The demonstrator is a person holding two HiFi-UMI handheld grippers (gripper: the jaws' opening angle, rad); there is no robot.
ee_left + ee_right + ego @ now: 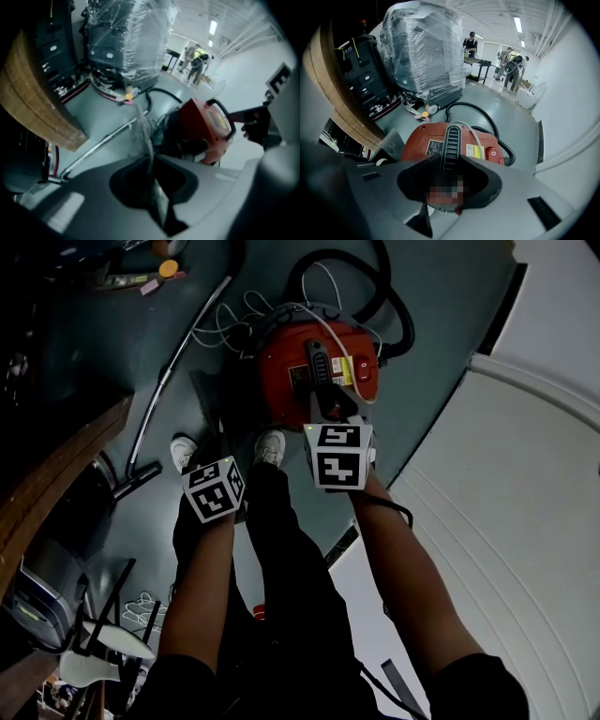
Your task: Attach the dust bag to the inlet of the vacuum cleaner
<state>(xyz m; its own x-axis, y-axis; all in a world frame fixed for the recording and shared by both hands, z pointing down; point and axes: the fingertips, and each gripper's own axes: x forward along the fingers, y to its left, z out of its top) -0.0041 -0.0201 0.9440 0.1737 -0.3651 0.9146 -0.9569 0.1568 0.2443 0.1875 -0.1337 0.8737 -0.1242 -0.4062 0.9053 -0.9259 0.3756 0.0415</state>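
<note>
The left gripper [150, 161] has its fingers clenched on a thin, pale dust bag [142, 129], which stands up from them just beside the red vacuum cleaner [314, 371] on the floor, near the floor's edge at the white wall. The right gripper [447, 161] grasps the black handle [451, 140]. Best to steady the body by that handle, pinch the bag firmly, and bring its opening squarely onto the inlet, which I cannot make out here.

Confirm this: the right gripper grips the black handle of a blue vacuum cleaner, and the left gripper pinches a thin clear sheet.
Wrong colour: the vacuum cleaner is red, not blue, as the right gripper view shows. The right gripper does grip its black handle, and the left gripper pinches a thin clear sheet.
</note>
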